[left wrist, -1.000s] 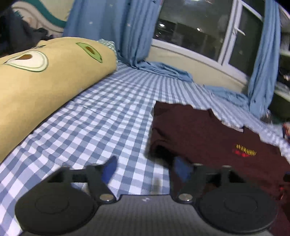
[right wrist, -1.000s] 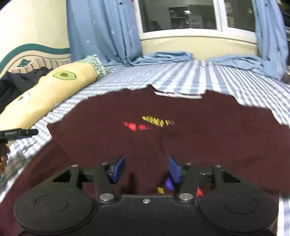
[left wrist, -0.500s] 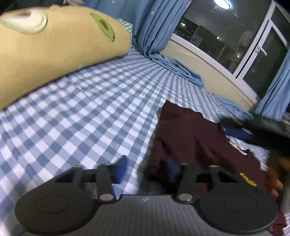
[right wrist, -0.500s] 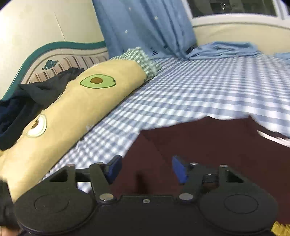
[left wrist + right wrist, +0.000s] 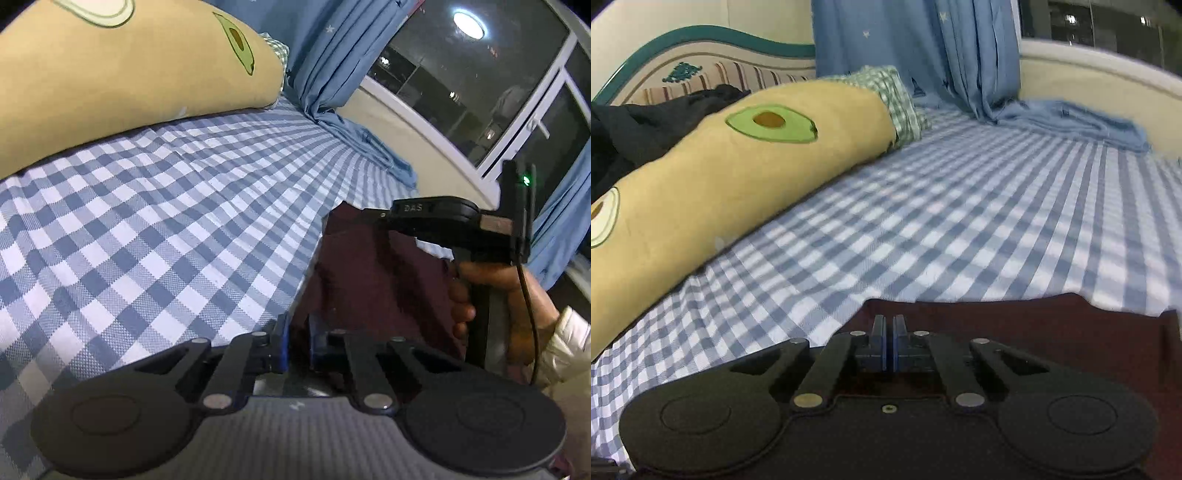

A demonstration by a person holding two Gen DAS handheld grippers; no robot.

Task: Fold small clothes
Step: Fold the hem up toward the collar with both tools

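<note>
A dark maroon shirt [image 5: 369, 288] lies flat on the blue-checked bed sheet [image 5: 147, 221]. My left gripper [image 5: 298, 343] sits at the shirt's near left edge. Its jaws are closing, and the blue pads pinch a fold of that edge between them. My right gripper [image 5: 369, 216], held by a hand in a white sleeve, reaches the shirt's far left corner. In the right wrist view that gripper [image 5: 889, 338] rests on the shirt's [image 5: 1034, 332] edge, its jaws closing to a sliver on the thin cloth.
A long tan pillow with avocado prints [image 5: 720, 177] lies along the left of the bed. Dark clothes [image 5: 646, 125] are piled at the headboard. Blue curtains [image 5: 325, 55] hang by the window and spill onto the sheet at the far side.
The left gripper came down onto the shirt's left edge and closed. The right gripper swept left from the shirt's printed middle to its left corner and closed too.
</note>
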